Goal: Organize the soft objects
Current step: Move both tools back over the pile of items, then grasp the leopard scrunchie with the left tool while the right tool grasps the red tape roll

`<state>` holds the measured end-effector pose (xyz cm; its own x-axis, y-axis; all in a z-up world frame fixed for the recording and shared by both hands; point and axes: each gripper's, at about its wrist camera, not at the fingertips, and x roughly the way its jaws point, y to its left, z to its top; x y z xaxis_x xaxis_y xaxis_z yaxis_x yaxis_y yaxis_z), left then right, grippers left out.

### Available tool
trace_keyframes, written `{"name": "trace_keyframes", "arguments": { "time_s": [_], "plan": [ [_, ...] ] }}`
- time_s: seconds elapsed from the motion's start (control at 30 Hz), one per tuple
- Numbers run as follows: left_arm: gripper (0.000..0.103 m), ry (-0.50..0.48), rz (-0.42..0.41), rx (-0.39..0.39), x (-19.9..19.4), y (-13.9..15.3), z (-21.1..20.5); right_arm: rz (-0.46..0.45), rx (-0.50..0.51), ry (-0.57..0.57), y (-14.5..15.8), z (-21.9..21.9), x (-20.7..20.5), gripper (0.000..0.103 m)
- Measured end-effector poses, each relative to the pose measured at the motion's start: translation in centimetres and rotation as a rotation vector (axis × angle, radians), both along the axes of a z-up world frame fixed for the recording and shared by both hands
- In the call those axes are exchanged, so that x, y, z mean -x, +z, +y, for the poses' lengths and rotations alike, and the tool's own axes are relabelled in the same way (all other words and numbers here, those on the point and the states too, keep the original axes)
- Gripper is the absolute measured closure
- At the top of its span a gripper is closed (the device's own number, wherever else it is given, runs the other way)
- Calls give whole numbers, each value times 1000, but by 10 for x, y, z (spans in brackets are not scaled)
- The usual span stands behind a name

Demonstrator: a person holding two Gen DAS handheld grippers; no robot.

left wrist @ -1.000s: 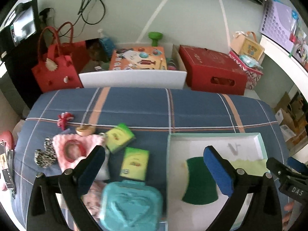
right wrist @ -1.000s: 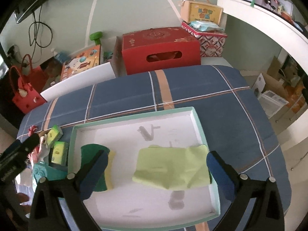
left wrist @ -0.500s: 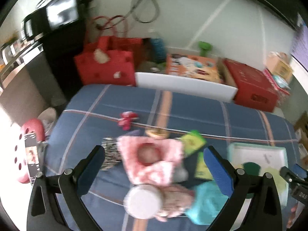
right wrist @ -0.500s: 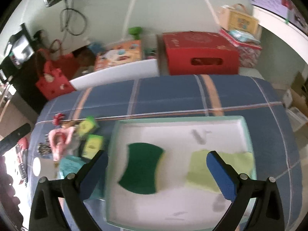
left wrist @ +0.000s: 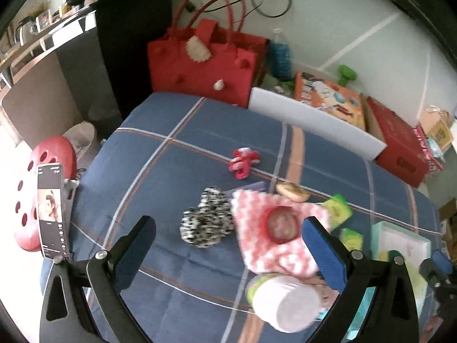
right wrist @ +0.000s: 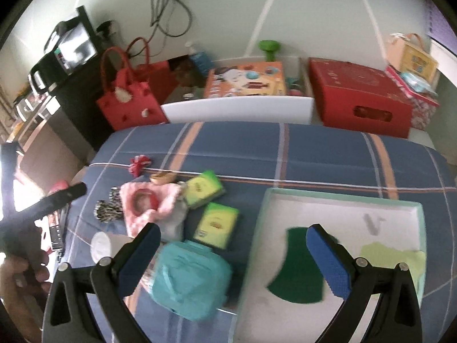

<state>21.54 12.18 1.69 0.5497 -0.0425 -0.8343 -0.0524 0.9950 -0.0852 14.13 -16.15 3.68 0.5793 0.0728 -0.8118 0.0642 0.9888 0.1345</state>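
My left gripper (left wrist: 228,253) is open and empty, above a black-and-white fuzzy scrunchie (left wrist: 207,221) and a pink knitted cloth (left wrist: 274,235) with a red ring on it. A red-and-white bow (left wrist: 242,161) lies farther back. My right gripper (right wrist: 232,257) is open and empty, over a teal pouch (right wrist: 190,280) and the left rim of the white tray (right wrist: 400,214). The tray holds a green sponge (right wrist: 300,268) and a light green cloth (right wrist: 391,257). Two green-yellow sponge packs (right wrist: 218,224) lie left of the tray.
A white-lidded jar (left wrist: 285,304) lies near my left gripper's right finger. A phone (left wrist: 51,208) stands at the table's left edge by a red stool (left wrist: 42,171). A red bag (left wrist: 200,65), a white bin (right wrist: 240,108) and a red box (right wrist: 360,97) stand behind the table.
Both grippers have swung to the left. The left view now centres on the scrunchie and pink cloth instead of the tray. The right gripper has moved from over the tray to its left rim.
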Motion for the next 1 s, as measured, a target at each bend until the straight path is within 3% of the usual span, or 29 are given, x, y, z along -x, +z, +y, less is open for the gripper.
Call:
{"name": "trace_keyframes", "arguments": {
  "time_s": [0.07,0.23,0.4,0.5,0.7,0.87,1.0],
  "plan": [
    [1,15,17,-20,-4,-7,7,14,-12,31,-1,12,-10,0],
    [1,57,51,43,-18,-28,27,69,-4,135,-10,49,-46,0],
    [3,78,80,45,-29,-48,33,134,-29,230,-24,79,-75,4],
    [11,96,105,106,-34,-62,40,175,-65,278,-37,92,-91,9],
    [16,145,127,178,-41,-81,51,253,-70,327,-61,116,-117,17],
    [22,140,160,157,-47,-95,50,296,-41,358,-74,132,-129,21],
    [29,138,182,199,-50,-105,52,338,-1,384,-88,144,-138,26]
  ]
}}
